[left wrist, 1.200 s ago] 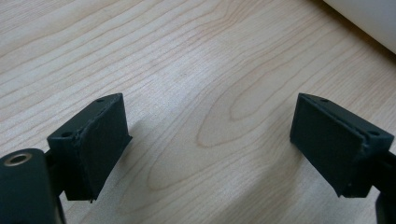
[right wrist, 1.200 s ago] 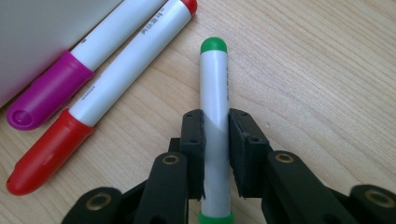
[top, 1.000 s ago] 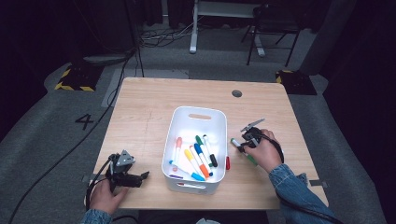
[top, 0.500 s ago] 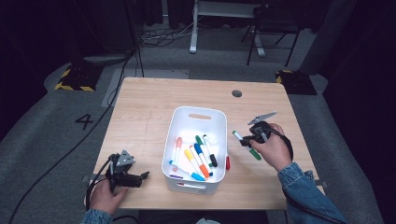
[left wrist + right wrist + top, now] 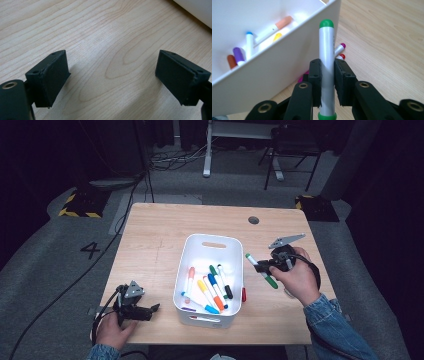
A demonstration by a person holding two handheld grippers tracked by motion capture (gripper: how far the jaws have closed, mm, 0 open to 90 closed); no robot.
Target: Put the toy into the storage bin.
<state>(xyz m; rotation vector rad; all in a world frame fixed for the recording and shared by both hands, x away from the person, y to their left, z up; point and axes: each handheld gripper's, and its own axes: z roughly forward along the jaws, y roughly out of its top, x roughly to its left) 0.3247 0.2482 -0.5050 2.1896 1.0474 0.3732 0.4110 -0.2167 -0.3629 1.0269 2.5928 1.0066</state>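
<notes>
Green-capped cylindrical marker (image 5: 326, 67) pinched between right gripper (image 5: 327, 75) jaws; left gripper (image 5: 115, 80) jaws wide, empty.

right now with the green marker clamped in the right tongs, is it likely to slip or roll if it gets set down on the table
The green marker looks stiff and light: the right tongs hold it mid-barrel with no sag. Its smooth round barrel may slip if the grip loosens. Laid on the flat table, it would probably roll, so dropping it into the white bin seems safer.

Bin (image 5: 212, 242): mid-tabletop (image 5: 155, 235) — markers (image 5: 212, 290) inside.
Loose marker (image 5: 244, 294): tabletop, touching bin's right wall.
Left hand-held gripper (image 5: 154, 308): left of bin.
Held marker (image 5: 261, 270): right of bin — above tabletop.
</notes>
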